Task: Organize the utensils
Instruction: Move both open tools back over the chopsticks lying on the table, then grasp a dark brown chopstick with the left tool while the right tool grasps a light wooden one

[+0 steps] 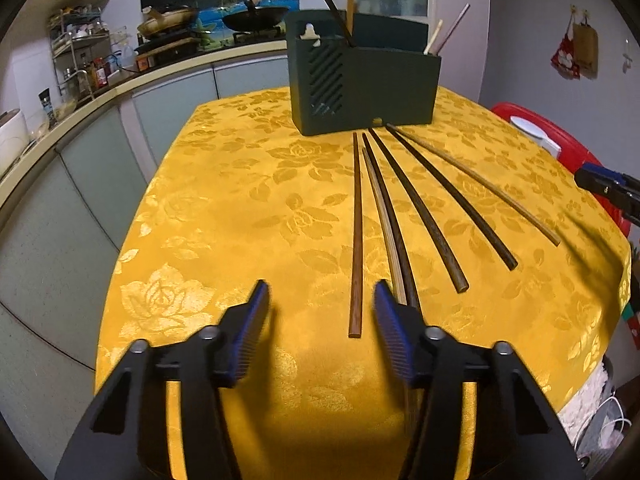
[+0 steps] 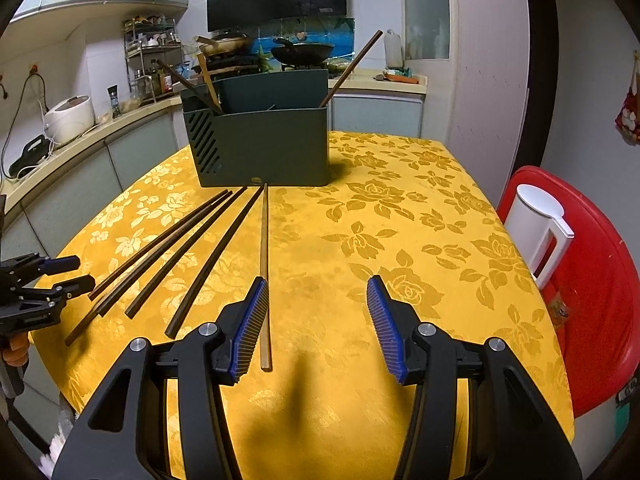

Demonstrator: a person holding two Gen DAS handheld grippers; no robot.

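Several chopsticks lie fanned out on the yellow tablecloth (image 1: 240,200) in front of a dark green utensil holder (image 1: 384,88), which has a few chopsticks standing in it. My left gripper (image 1: 320,296) is open and empty, low over the cloth; a reddish-brown chopstick (image 1: 356,240) lies between its fingers. My right gripper (image 2: 318,292) is open and empty; a light wooden chopstick (image 2: 265,272) lies just inside its left finger (image 2: 250,328). The dark chopsticks (image 2: 208,256) lie to its left. The holder (image 2: 264,144) stands beyond. The left gripper also shows in the right wrist view (image 2: 68,276).
A red stool (image 2: 596,280) with a white container (image 2: 536,232) stands right of the table. A kitchen counter with a rice cooker (image 2: 68,118), spice rack and woks runs along the left and back. The right gripper's tip (image 1: 608,188) shows at the right edge.
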